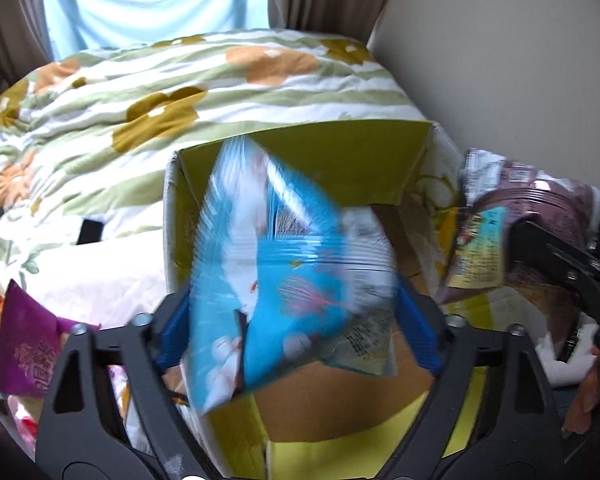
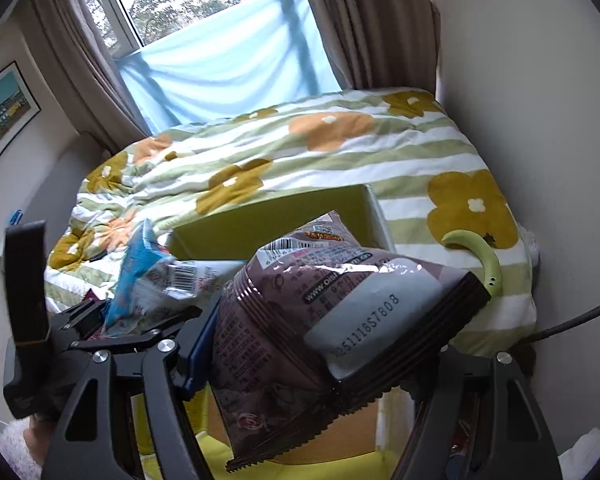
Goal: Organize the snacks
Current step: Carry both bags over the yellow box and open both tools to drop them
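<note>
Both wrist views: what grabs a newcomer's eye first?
The blue snack bag, blurred, fills the middle of the left wrist view between the spread fingers of the left gripper, right over the open yellow-green cardboard box on the flowered bedspread. In the right wrist view a brown snack bag sits clamped in the right gripper, above the same box.

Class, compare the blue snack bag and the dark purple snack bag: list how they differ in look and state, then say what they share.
The blue snack bag is bright blue and white; the dark purple snack bag is brownish purple with a grey panel. The blue bag is motion-blurred between the left gripper's spread blue fingers, apparently released; the purple bag is sharp, clamped in the right gripper. Both are sealed, barcoded packets above the open cardboard box.
</note>
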The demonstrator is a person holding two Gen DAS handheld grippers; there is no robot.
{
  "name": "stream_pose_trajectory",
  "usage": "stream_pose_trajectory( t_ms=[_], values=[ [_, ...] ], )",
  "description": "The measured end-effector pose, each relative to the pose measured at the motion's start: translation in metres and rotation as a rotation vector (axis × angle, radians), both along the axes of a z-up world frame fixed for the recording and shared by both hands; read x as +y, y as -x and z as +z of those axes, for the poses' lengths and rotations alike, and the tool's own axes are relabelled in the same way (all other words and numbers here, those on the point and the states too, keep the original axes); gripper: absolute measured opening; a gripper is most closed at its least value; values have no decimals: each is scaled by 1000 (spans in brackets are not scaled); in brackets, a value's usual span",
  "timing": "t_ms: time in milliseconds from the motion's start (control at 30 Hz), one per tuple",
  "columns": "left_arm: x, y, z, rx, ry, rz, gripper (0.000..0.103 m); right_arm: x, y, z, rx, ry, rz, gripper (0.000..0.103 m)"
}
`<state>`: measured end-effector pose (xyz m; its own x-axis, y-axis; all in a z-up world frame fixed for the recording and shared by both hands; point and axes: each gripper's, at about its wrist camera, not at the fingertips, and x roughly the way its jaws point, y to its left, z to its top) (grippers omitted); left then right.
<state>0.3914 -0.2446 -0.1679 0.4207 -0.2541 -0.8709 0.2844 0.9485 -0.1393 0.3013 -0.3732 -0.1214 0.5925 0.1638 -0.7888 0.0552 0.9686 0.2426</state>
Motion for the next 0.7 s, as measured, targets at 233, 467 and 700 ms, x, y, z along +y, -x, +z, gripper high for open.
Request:
stream_pose_trajectory(
  t_ms=[233,467,700],
  values=[
    [18,10,-2,6,-33,21,98,-2,-7,-8,42,20,0,69],
    [47,36,12,-3,-28,63,98,3,-16,-4,36,-4,12,69],
    [71,42,22,-38,-73,102,98,14,-48,-17,57,-28,40,70]
  ],
)
